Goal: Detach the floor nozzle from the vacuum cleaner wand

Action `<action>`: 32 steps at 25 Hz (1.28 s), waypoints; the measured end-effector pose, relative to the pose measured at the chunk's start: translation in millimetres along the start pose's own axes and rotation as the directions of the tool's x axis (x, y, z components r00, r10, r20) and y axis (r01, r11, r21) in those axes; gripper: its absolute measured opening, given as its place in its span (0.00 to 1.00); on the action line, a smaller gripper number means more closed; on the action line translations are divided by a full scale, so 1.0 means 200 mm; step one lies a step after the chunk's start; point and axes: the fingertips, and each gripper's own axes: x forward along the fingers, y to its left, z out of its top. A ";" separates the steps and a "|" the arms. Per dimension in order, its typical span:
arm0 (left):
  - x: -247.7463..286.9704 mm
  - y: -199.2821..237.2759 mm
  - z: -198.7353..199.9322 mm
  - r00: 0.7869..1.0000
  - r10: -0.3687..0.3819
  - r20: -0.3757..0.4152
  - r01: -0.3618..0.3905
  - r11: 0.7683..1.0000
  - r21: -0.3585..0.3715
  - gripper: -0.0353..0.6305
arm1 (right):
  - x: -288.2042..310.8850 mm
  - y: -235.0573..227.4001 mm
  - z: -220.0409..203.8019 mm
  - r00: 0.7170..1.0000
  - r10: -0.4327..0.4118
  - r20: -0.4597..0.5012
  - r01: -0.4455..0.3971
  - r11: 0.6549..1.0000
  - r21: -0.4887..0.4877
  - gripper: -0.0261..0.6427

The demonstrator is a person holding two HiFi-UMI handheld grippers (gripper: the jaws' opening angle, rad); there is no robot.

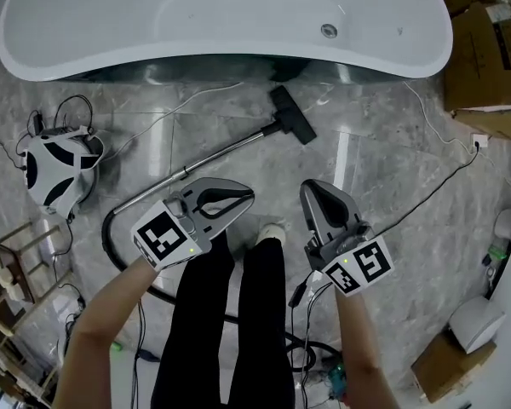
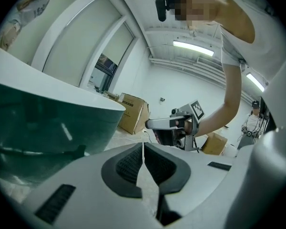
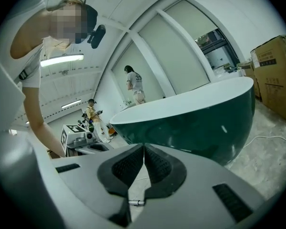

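Note:
The black floor nozzle point(image 1: 291, 115) lies on the marble floor in front of the bathtub, joined to the chrome wand point(image 1: 230, 150). The wand slants down-left into a black hose point(image 1: 111, 221) that runs to the white and black vacuum body point(image 1: 60, 165). My left gripper point(image 1: 245, 197) is shut and empty, pointing right, just below the wand's lower end. To its right, my right gripper point(image 1: 310, 187) is also shut and empty and points up toward the nozzle. Both sets of jaws meet with nothing between them in the left gripper view point(image 2: 143, 149) and the right gripper view point(image 3: 144, 151).
The bathtub point(image 1: 221, 49) point(image 3: 195, 118) point(image 2: 38, 123), white inside and dark green outside, fills the far side. Cardboard boxes point(image 1: 485, 49) point(image 2: 132, 111) stand at the right. Cables point(image 1: 443, 177) trail over the floor. A wooden rack point(image 1: 17, 262) stands at the left. The person's legs point(image 1: 230, 313) stand between the grippers.

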 end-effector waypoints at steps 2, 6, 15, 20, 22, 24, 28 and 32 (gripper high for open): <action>0.05 0.09 -0.10 1.000 0.029 -0.010 -0.029 1.000 0.006 0.08 | 0.05 -0.08 -0.08 1.000 0.001 -0.014 -0.001 1.000 -0.012 0.06; 0.13 0.27 -0.33 0.993 0.092 -0.072 -0.090 0.995 0.033 0.08 | 0.17 -0.23 -0.25 0.999 0.006 -0.053 -0.008 0.999 -0.038 0.06; 0.28 0.51 -0.83 0.969 0.111 -0.221 -0.091 0.991 0.098 0.08 | 0.45 -0.48 -0.66 0.992 0.002 -0.128 -0.026 0.982 -0.187 0.06; 0.37 0.71 -1.02 0.951 0.189 -0.246 -0.166 0.980 0.111 0.08 | 0.64 -0.63 -0.88 0.978 0.010 -0.207 -0.058 0.971 -0.230 0.06; 0.41 0.79 -1.12 0.936 0.222 -0.273 -0.192 0.972 0.134 0.08 | 0.72 -0.71 -0.97 0.974 -0.006 -0.227 -0.050 0.969 -0.243 0.06; 0.46 0.86 -1.25 0.917 0.251 -0.309 -0.210 0.965 0.158 0.08 | 0.78 -0.79 -1.07 0.967 -0.033 -0.253 -0.031 0.970 -0.243 0.06; 0.55 0.96 -1.49 0.880 0.267 -0.392 -0.202 0.959 0.198 0.09 | 0.85 -0.88 -1.31 0.950 -0.058 -0.305 -0.017 0.971 -0.238 0.06; 0.65 1.07 -1.68 0.847 0.307 -0.434 -0.224 0.946 0.234 0.28 | 0.88 -0.95 -1.53 0.919 -0.074 -0.388 -0.063 0.942 -0.330 0.06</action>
